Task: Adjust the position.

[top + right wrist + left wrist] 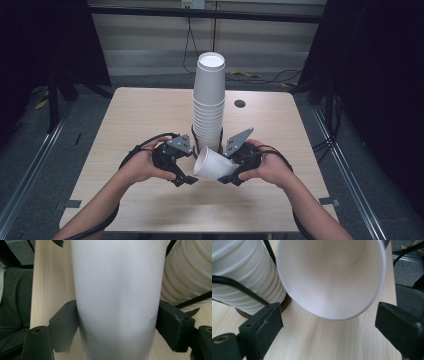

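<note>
Setting: pale wood-grain surface (125, 150) in a dark-curtained room, grey floor around it, cables trailing along the far wall.
Stack: tall stack of white paper cups (209, 100) stands upright just past the surface's middle, on a dark round base seen in the left gripper view; a small dark hole (240, 103) lies at its 3 o'clock.
Loose cup: single white paper cup (212, 164) lies tilted on its side at 6 o'clock of the stack, between the two hands, its open mouth facing the left gripper.
Right gripper: right gripper (231, 176) has its jaws clenched on the cup's wall, one pad on either side, as the right gripper view shows.
Left gripper: left gripper (186, 179) sits at 9 o'clock of the cup; its jaws are released, standing apart on either side of the cup's rim without touching it.
Hands: a person's forearms enter from 6 o'clock, one hand on each gripper.
</note>
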Demonstrator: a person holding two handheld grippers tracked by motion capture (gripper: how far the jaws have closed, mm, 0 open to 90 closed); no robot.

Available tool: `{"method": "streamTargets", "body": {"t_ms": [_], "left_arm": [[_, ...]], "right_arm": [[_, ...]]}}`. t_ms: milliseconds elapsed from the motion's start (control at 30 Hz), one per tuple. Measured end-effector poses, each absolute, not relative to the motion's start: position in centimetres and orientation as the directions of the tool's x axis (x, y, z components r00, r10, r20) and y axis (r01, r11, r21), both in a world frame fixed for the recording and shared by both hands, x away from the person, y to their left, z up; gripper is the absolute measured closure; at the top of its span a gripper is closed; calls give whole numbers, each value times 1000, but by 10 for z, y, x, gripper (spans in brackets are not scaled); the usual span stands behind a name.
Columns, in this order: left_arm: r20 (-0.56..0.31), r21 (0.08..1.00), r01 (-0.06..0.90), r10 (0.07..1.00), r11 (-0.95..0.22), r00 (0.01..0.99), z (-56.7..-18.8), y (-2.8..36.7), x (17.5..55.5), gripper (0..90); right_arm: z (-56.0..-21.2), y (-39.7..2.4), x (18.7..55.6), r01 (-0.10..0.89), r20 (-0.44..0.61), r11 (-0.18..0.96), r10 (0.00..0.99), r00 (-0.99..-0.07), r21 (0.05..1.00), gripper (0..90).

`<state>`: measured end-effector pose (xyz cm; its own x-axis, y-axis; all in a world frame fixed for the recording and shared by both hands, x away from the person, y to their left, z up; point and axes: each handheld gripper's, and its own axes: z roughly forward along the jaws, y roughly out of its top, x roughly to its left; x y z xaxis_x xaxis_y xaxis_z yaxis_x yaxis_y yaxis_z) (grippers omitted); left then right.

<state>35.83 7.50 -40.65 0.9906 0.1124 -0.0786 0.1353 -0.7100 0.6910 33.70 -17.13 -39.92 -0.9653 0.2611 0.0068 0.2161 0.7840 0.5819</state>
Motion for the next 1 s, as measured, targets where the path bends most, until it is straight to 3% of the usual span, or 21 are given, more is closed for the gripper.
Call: {"method": "streamTargets", "body": {"t_ms": [433, 1000], "left_arm": [[-119, 741, 162, 110, -652, 987, -408, 71, 359, 52], [-106, 755, 145, 99, -639, 989, -411, 72, 360, 35]], "right_arm": [[-398, -165, 335, 190, 16, 767, 229, -973, 613, 233], [-395, -161, 335, 156, 14, 736, 195, -981, 659, 232]]}}
